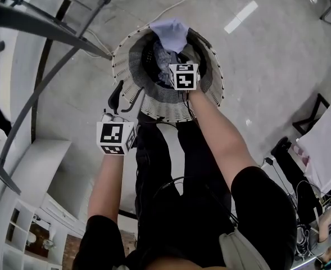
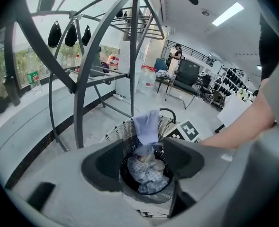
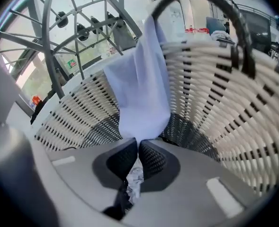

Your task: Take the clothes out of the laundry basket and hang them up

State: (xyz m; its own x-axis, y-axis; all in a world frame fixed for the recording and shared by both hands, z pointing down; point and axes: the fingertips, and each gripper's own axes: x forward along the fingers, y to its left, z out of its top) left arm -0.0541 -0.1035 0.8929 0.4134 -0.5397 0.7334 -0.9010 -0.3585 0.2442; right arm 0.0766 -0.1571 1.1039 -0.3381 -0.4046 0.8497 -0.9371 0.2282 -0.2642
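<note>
The right gripper [image 3: 138, 148] reaches down into the wicker laundry basket [image 1: 154, 103], and its 2 jaws are pressed together on the lower edge of a pale lavender garment [image 3: 139, 93]. The pads meet with only cloth between them. A crumpled patterned scrap shows just behind the pinch, and whether it belongs to the same piece cannot be told. From the pinch the garment runs away from the fingers, up the inside wall of the basket, and its free end drapes over the far rim beside the dark handle [image 3: 210, 13]. Its long axis therefore points outward from the person, roughly in line with the jaws. The left gripper [image 2: 146, 162] hangs outside the basket on the person's near side with its jaws wide apart and nothing between them, looking over the rim at a heap of checked laundry [image 2: 146, 171] at the bottom. The right hand is thus on the garment, while the left is well apart from it, with the whole basket opening between the left jaws and the draped end. The grey drying rack [image 1: 41, 27] stands to the person's left. The next move likely depends on drawing the held edge upward so that the far end slides back off the rim rather than snagging on the handle, after which the left gripper could take a second corner.
</note>
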